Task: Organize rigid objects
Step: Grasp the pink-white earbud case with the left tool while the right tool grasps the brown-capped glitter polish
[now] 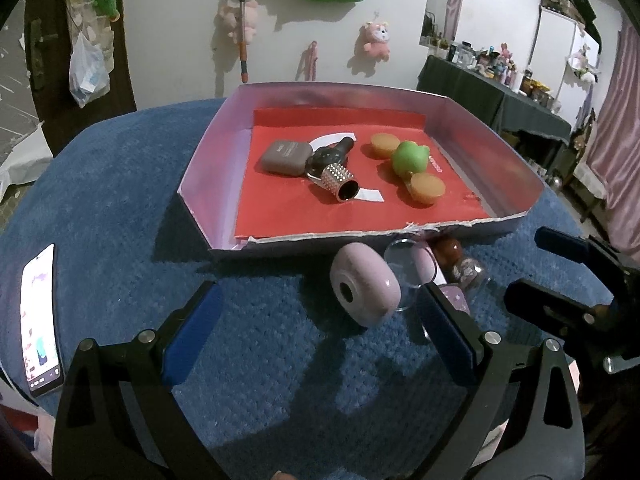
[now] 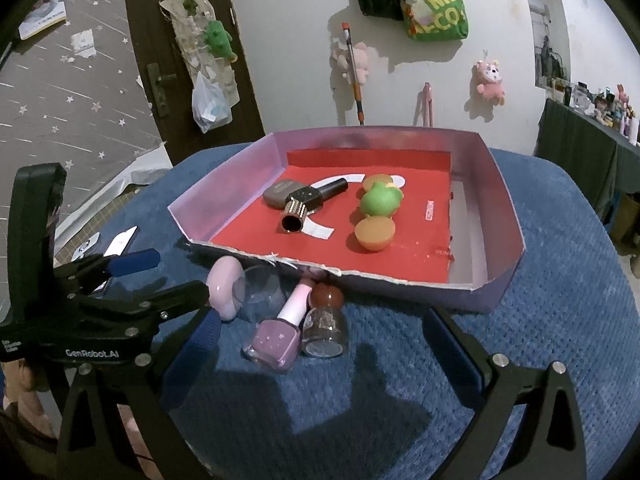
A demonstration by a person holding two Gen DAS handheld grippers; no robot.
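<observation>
A purple box tray (image 1: 216, 168) (image 2: 236, 184) with a red liner holds a grey-brown case (image 1: 285, 157), a black bottle (image 1: 334, 151), a studded metal tube (image 1: 338, 182), a green frog toy (image 1: 410, 157) and two orange caps. In front of the tray on the blue cloth lie a pink round disc (image 1: 364, 288) (image 2: 225, 286), a clear glass dome (image 1: 404, 272) (image 2: 262, 292), a purple nail polish bottle (image 2: 280, 328) and a small brown-capped jar (image 2: 326, 320). My left gripper (image 1: 320, 336) (image 2: 182, 274) is open just short of the disc. My right gripper (image 2: 322, 352) (image 1: 524, 266) is open just short of the polish bottle and jar.
A phone (image 1: 40, 320) with a lit screen lies on the blue cloth at the far left. Plush toys and a green bag (image 2: 436, 8) hang on the white wall behind. A dark shelf crowded with small items (image 1: 500, 76) stands at the right.
</observation>
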